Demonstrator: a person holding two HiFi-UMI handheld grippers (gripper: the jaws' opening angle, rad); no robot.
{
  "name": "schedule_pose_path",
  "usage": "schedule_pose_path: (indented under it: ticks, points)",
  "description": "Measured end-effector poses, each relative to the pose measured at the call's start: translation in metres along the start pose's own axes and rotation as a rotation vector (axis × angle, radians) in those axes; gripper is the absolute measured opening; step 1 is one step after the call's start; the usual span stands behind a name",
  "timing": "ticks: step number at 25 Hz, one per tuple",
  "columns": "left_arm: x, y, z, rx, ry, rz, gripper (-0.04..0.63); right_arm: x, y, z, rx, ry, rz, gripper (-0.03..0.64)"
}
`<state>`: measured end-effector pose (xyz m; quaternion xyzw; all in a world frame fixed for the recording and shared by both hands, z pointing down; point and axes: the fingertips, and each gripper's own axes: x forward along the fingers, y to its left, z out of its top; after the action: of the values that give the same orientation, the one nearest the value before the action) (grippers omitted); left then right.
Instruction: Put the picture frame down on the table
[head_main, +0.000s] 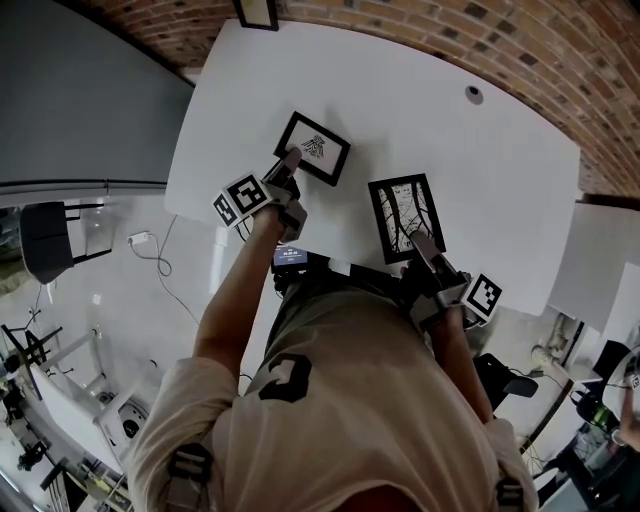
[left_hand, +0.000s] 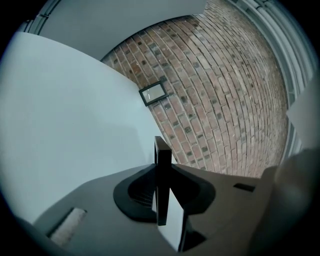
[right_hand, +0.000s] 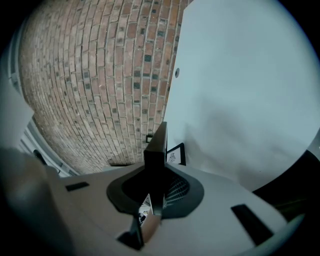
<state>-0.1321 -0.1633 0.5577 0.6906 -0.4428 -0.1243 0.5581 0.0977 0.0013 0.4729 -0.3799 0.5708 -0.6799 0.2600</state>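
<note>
Two black picture frames are over the white table (head_main: 450, 150). The small frame (head_main: 313, 148), with a leaf print, has its near corner in my left gripper (head_main: 289, 162), which is shut on it. The taller frame (head_main: 405, 215), with a branch print, is held at its near edge by my right gripper (head_main: 423, 243), also shut. Each gripper view shows its frame edge-on between the jaws: the small frame (left_hand: 162, 175) in my left gripper (left_hand: 162, 197), the taller frame (right_hand: 156, 150) in my right gripper (right_hand: 154, 192). I cannot tell whether either frame touches the table.
A third frame (head_main: 258, 12) leans against the brick wall (head_main: 520, 40) at the table's far edge, and this third frame (left_hand: 153, 92) also shows in the left gripper view. A cable hole (head_main: 474, 94) sits at the table's far right. A chair (head_main: 45, 238) stands on the floor to the left.
</note>
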Motion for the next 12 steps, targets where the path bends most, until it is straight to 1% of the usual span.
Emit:
schedule_pose_path:
  ticks: [3, 8, 12]
  points:
    - [0.000, 0.008, -0.001, 0.004, -0.004, 0.016, 0.066, 0.000, 0.000, -0.001, 0.001, 0.001, 0.000, 0.031]
    - [0.002, 0.031, -0.016, 0.030, 0.069, 0.088, 0.066, -0.001, 0.000, -0.001, 0.002, 0.002, 0.006, 0.031]
    - [0.003, 0.039, -0.019, 0.018, 0.087, 0.115, 0.067, 0.000, 0.001, -0.002, -0.007, 0.009, 0.010, 0.031]
